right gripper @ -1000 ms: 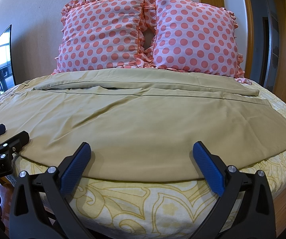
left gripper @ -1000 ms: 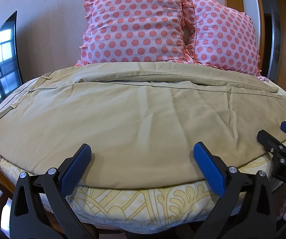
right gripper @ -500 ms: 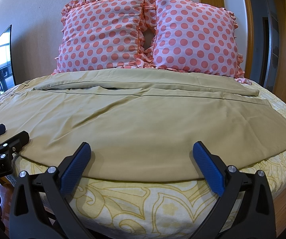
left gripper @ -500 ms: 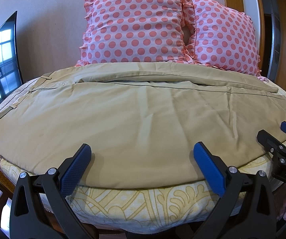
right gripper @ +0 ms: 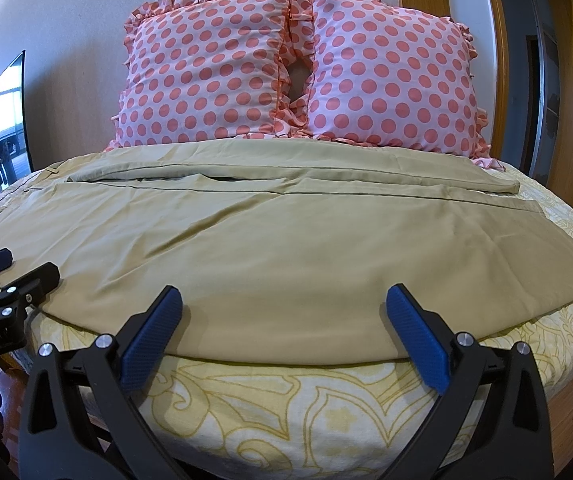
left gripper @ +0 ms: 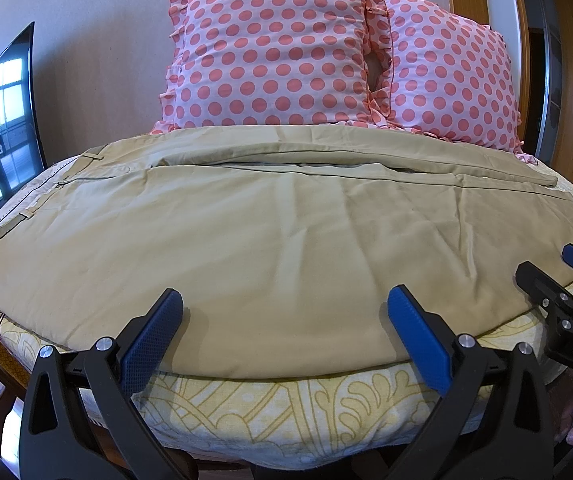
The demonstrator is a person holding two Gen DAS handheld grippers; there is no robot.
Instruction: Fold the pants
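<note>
The bed (left gripper: 270,412), covered in a cream sheet with a yellow scroll pattern, fills most of both views. At its head two pink pillows (left gripper: 274,60) with coral dots lean upright against the wall, side by side and touching. At the far left a dark screen (left gripper: 2,120) reflects a window.

The tan pants (left gripper: 266,248) lie flat across the bed, waistband to the left and hems to the right (one leg lies in front of the other, the far leg partly hidden by the near one). The cloth shows shallow creases, and its near edge runs just inside the edge of the bed. In the right wrist view the hem of the near leg ends short of the bed's right side.

The left gripper (left gripper: 284,324) hangs at the near edge of the pants, its blue pads spread wide with nothing between them. The right gripper (right gripper: 284,324) sits the same way further along that edge toward the hems, also wide apart and empty. Each gripper shows at the rim of the other's view.
</note>
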